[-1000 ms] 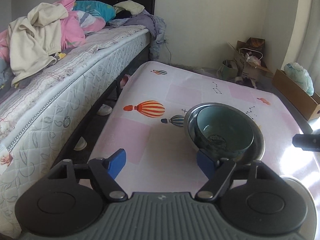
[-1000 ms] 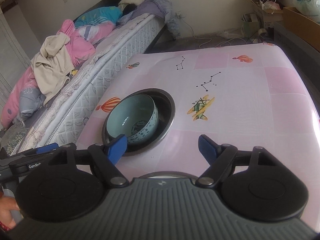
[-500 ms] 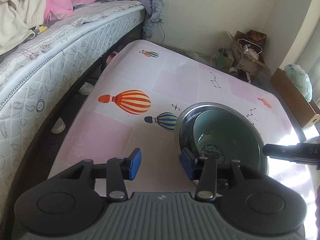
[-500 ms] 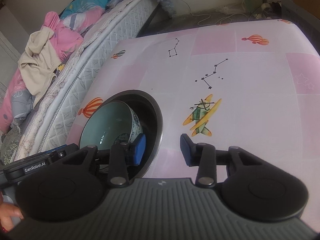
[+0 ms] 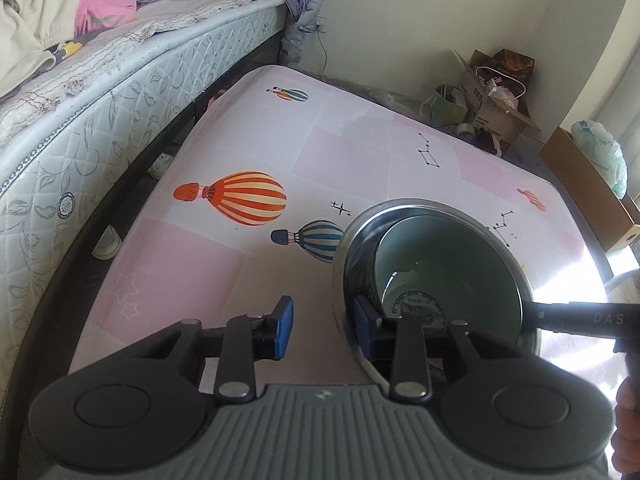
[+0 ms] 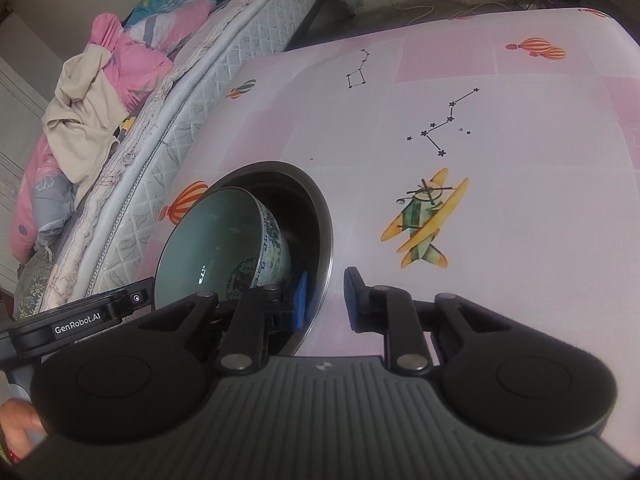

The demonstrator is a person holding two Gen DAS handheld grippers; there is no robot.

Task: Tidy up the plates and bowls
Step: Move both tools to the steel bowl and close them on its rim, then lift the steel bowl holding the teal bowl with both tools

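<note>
Pink balloon-print table [image 5: 340,140] next to the bed [image 5: 100,120], and the action is happening at the near edge. The metal bowl [image 5: 420,203] is sitting on the near right part of the cloth with the ceramic bowl [image 5: 448,264] nested inside it. That inner one is pale green inside and blue-patterned outside, and it's leaning tilted against the wall of the metal one rather than sitting flat.

What's been changing: a second ago both grippers were hanging back with the jaws spread wide. Now they're both down at the metal bowl's rim, one on each side, and both have just been closing.

The left gripper [image 5: 322,328] is straddling the near left rim, one pad inside the bowl and one outside. The outside pad is still standing clear of the metal, so it's not gripping yet.

The right gripper [image 6: 326,300] is doing the same on the opposite side and is pinched in much tighter. Its inner pad is tucked in beside the ceramic bowl. I honestly can't tell if it's biting on the rim, because a sliver of cloth is still showing by the outer pad.

My guess is they're setting up a two-handed lift of the whole nested pair. That loose, tilted inner bowl is looking like it could slide if the lift isn't level.

Boxes of clutter [image 5: 492,92] are sitting by the far wall, well out of the way.
</note>
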